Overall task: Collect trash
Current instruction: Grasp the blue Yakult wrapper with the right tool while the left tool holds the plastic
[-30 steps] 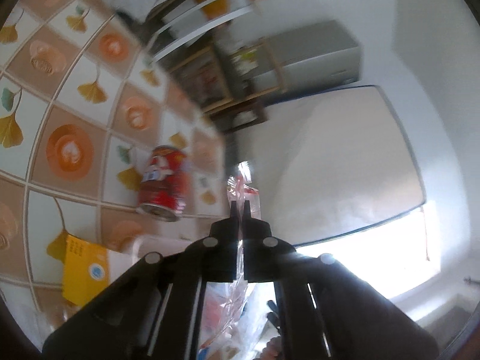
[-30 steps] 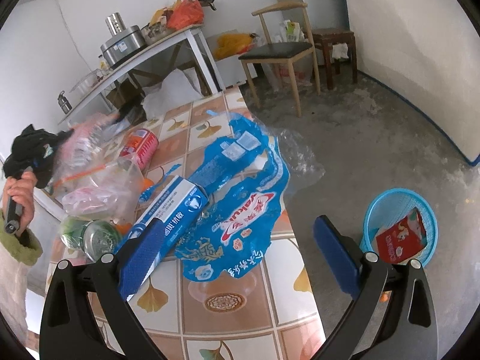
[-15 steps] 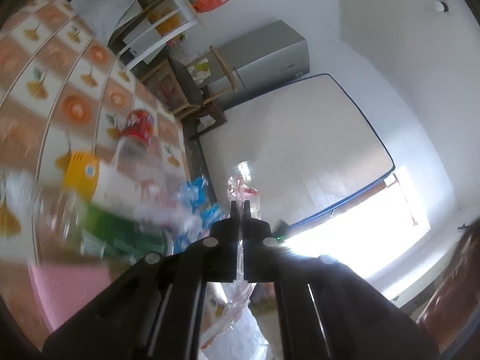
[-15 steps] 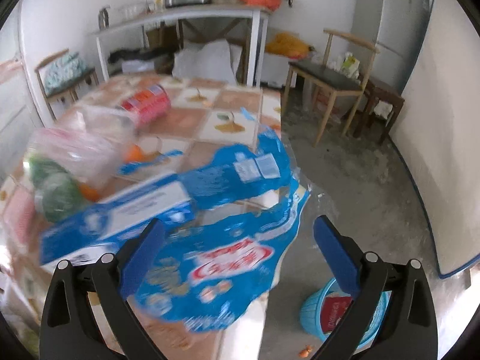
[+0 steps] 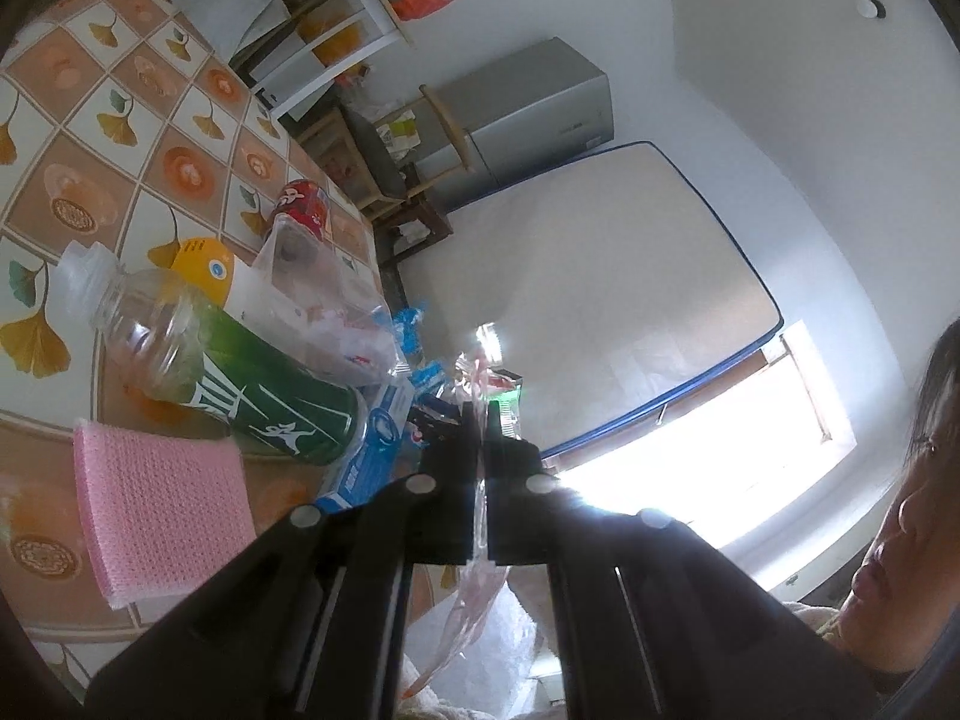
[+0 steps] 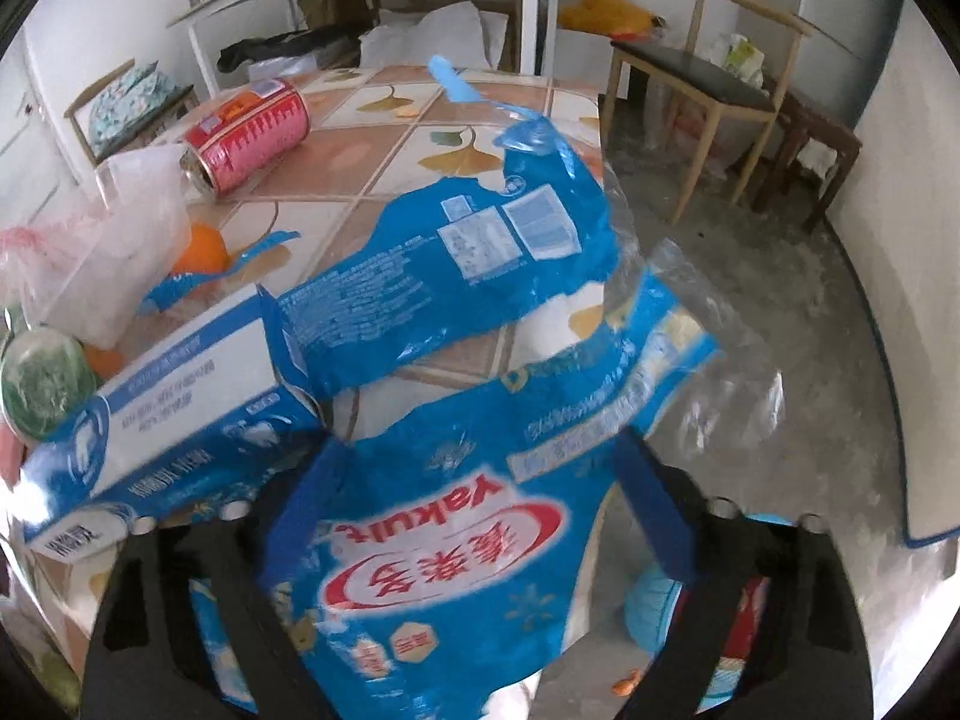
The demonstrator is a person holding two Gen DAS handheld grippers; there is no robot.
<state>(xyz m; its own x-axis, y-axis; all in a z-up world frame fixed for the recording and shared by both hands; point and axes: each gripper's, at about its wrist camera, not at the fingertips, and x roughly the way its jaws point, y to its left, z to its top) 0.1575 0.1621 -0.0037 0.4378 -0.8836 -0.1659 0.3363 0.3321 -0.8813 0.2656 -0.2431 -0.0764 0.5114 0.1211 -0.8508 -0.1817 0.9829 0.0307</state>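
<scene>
1. The left gripper (image 5: pixel 477 420) has its jaws pressed together on a thin clear plastic bag (image 5: pixel 480 594), whose film runs between the fingers, sticks up crumpled past the tips and hangs loose below them.

2. Left of that claw lies a clear bottle with a green label (image 5: pixel 240 372) on its side on the tiled table (image 5: pixel 138 120); a pink sponge cloth (image 5: pixel 156 510) sits nearer the camera than the bottle, also to the claw's left.

3. Beyond the bottle, further left and ahead of the left claw, are a yellow-and-white carton (image 5: pixel 225 279), a crumpled clear bag (image 5: pixel 324 300) and a red can (image 5: pixel 303 213) lying on its side.

4. The right gripper (image 6: pixel 480 498) points down at the table edge; its jaws have just been closing and stand fairly wide, with a torn blue Yakult wrapper (image 6: pixel 456 546) lying between the blue fingers (image 6: pixel 657 510) (whether the pads already press on the film, I cannot tell).

5. Just left of the right claw's left finger lies a blue-and-white box (image 6: pixel 162 414), touching the wrapper's torn upper part.

6. Ahead and to the left of this claw, the red can (image 6: pixel 249 135) rests on the tiles, with an orange (image 6: pixel 201 249) and a clear bag nearer the box.

7. Below and right of the right claw, on the floor, a blue basket (image 6: pixel 651 609) shows partly behind the finger.
</scene>
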